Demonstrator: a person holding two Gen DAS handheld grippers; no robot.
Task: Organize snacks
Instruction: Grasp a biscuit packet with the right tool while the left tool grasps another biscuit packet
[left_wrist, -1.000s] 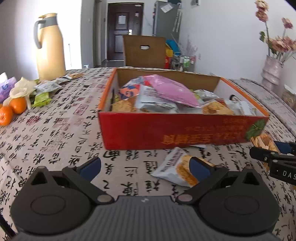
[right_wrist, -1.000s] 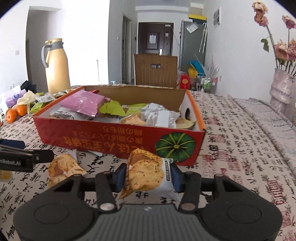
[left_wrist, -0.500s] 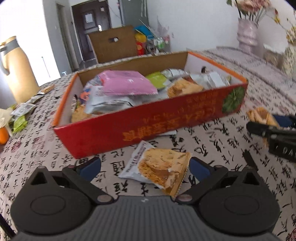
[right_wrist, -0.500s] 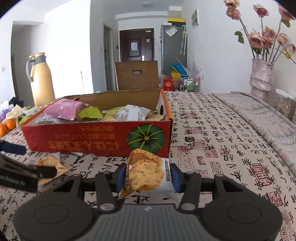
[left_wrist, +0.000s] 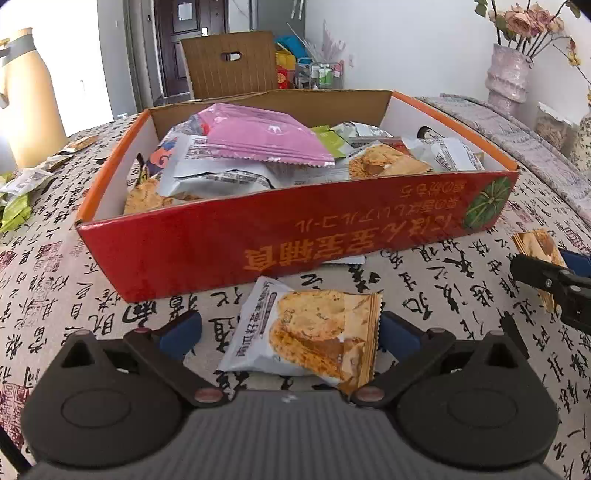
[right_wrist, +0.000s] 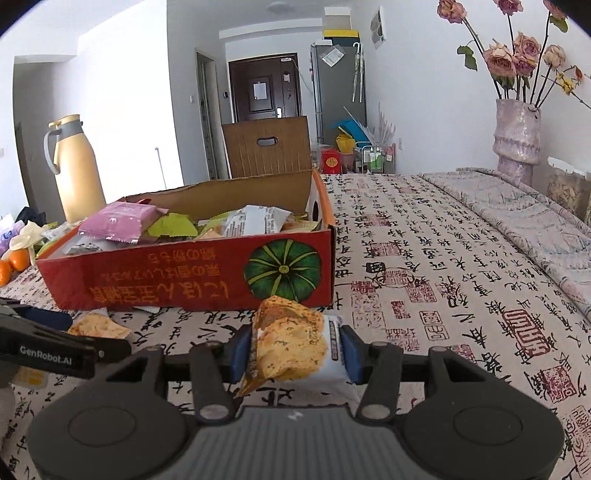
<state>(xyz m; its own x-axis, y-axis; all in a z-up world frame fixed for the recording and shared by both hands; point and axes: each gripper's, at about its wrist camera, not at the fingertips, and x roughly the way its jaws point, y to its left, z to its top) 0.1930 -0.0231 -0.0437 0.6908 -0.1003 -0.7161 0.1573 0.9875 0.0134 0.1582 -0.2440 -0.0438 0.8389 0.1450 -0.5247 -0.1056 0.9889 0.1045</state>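
A red cardboard box (left_wrist: 266, 243) with orange rims sits on the table, filled with several snack packets, a pink packet (left_wrist: 266, 140) on top. It also shows in the right wrist view (right_wrist: 184, 273). My left gripper (left_wrist: 291, 332) is open around a biscuit packet (left_wrist: 314, 332) lying on the cloth in front of the box. My right gripper (right_wrist: 291, 350) is shut on another biscuit packet (right_wrist: 291, 339), held just above the table by the box's right corner. It also shows in the left wrist view (left_wrist: 539, 243).
A cream thermos jug (right_wrist: 75, 166) stands far left with oranges (right_wrist: 14, 262) and loose packets (left_wrist: 18, 192) near it. A vase of flowers (right_wrist: 517, 129) stands at the far right. A brown chair back (left_wrist: 229, 62) is behind the box.
My left gripper has moved in closer, so the lying biscuit packet now sits between its open fingers. My right gripper has shifted right with its packet still held.
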